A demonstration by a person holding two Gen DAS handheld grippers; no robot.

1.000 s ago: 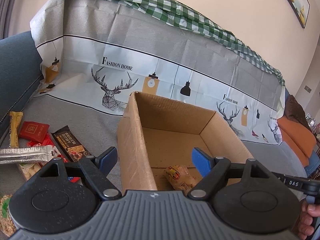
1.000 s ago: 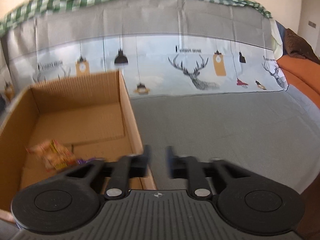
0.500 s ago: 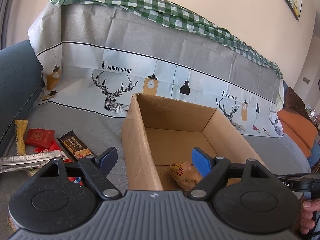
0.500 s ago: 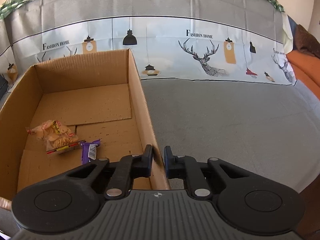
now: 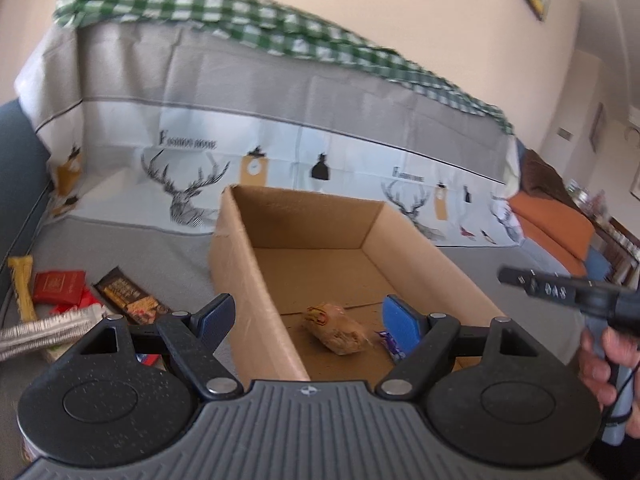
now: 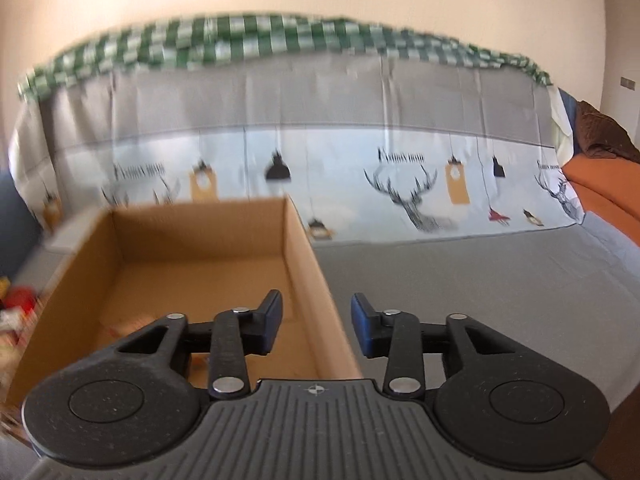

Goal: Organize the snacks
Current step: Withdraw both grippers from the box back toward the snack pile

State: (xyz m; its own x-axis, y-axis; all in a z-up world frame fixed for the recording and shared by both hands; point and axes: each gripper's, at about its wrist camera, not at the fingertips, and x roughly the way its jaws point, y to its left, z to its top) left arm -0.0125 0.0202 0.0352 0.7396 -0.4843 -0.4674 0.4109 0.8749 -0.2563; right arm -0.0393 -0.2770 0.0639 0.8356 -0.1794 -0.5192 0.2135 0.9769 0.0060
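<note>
Grey cloth-covered seating carries everything. Left gripper (image 5: 308, 314) hangs released and empty; ahead sits the cardboard box (image 5: 256, 296), snacks inside, loose bars (image 5: 128, 294) left, probably awaiting collection. Right gripper (image 6: 316, 320), just reopening, straddles the box wall untouching.

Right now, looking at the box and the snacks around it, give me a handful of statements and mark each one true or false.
1. The cardboard box holds at least two snacks. True: a tan packet and a small purple wrapper lie on its floor.
2. The left tool grips a chocolate bar. False: its jaws stand wide with nothing held.
3. More snacks lie outside the box, by its left wall. True.
4. The right tool is clamped on the box wall. False: its jaws have just been opening, and the pads stand clear of the wall.
5. A red checked cloth tops the backrest. False: the checked cloth is green.
</note>
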